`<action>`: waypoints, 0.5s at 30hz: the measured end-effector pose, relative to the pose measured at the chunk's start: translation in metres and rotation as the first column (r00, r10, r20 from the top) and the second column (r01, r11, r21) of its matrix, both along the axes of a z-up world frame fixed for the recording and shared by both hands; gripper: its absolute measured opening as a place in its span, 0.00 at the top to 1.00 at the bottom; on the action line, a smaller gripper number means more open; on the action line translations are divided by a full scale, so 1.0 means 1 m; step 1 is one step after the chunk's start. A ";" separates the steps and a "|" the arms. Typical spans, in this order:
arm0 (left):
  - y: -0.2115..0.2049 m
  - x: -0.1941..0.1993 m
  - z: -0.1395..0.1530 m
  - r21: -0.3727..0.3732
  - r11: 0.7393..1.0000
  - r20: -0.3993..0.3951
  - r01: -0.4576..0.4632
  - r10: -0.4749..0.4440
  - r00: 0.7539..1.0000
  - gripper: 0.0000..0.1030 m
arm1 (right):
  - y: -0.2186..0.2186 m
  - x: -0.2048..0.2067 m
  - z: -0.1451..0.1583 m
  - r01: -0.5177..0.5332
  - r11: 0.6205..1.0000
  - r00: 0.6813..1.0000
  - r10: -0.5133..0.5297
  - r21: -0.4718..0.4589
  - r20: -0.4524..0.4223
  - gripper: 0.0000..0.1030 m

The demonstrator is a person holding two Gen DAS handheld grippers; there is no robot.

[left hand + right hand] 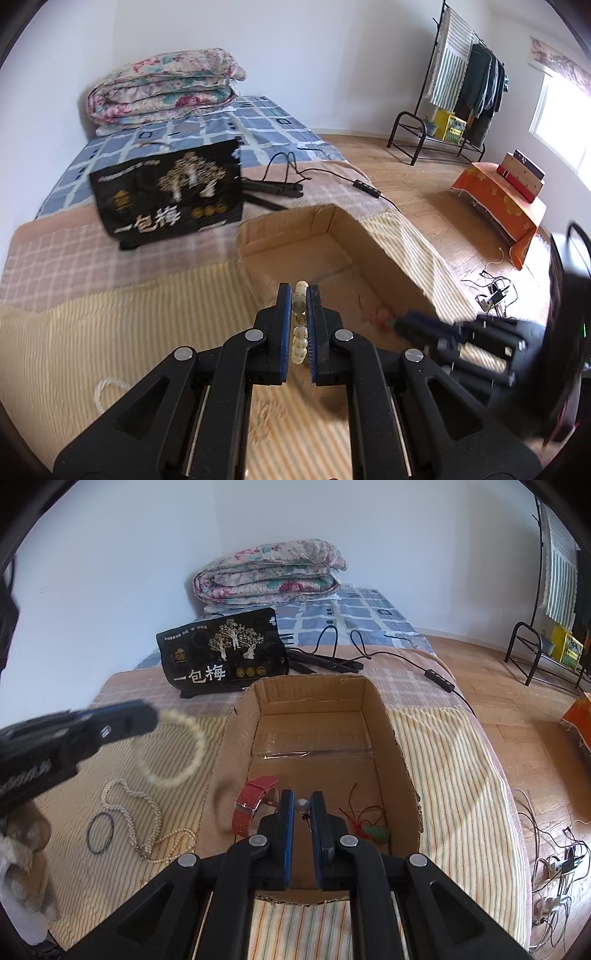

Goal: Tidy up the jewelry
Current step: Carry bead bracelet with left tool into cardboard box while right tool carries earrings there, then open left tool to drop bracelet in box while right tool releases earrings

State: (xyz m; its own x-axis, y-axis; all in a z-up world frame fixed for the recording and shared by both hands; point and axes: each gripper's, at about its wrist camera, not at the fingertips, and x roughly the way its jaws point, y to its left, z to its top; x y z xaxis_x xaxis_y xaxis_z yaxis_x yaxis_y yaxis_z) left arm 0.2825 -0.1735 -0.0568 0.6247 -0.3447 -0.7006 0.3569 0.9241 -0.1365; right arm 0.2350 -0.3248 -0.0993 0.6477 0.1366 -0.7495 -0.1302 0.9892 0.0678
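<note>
Bead bracelet (300, 325) pinched in left gripper (299, 291), small grey bead (301, 805) in right gripper (302, 805), over cardboard box (391, 738).

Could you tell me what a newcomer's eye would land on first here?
Probably the open brown cardboard box on the striped bedcover, with a red woven watch strap inside. Next, the left gripper pinching a cream beaded bracelet beside the box, and the right gripper holding a small silver bead.

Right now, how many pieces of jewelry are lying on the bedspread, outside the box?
2: a pearl necklace beside the cardboard box, and a thin dark ring bangle just left of it. More may hide behind the left gripper.
</note>
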 end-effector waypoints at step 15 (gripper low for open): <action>-0.035 0.036 -0.021 0.050 0.999 -0.039 0.019 -0.017 0.999 0.94 | -0.015 0.010 -0.015 0.038 0.999 0.998 -0.038 0.011 -0.045 0.92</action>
